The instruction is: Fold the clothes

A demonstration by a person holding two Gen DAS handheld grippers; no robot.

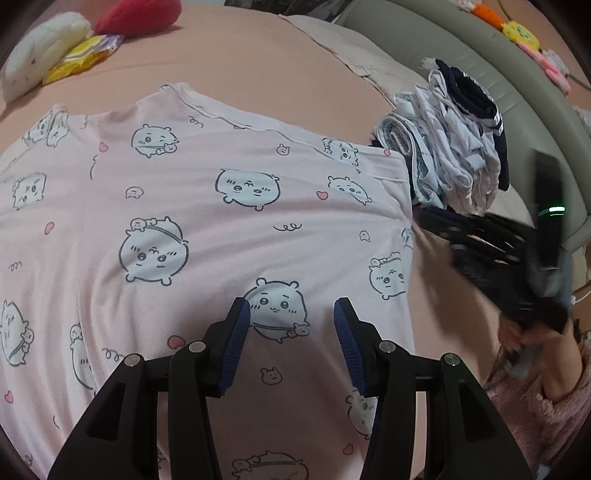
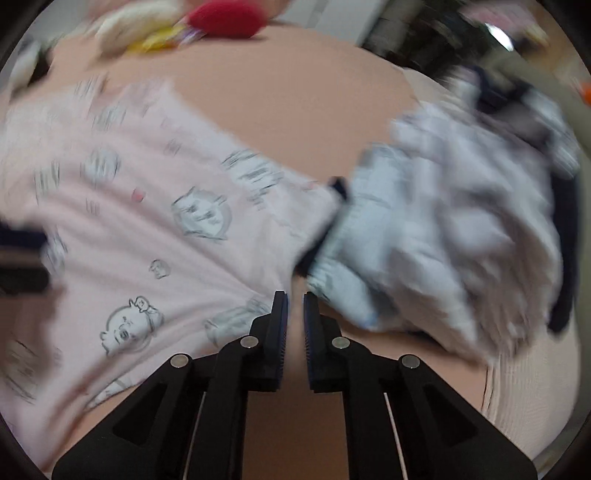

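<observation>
A pale pink shirt printed with cartoon animals and hearts lies spread flat on the peach bed sheet. My left gripper hovers over the shirt's near part, open, with nothing between its blue pads. In the right wrist view, which is blurred by motion, my right gripper is shut to a narrow slit and holds nothing. It sits at the shirt's right edge, next to a pile of white and navy clothes. The left wrist view shows the right gripper as a dark blur held by a hand.
The pile of clothes lies right of the shirt, by the bed's grey-green padded edge. A red plush, a white plush and a yellow packet sit at the far left. A fuzzy pink sleeve is at the lower right.
</observation>
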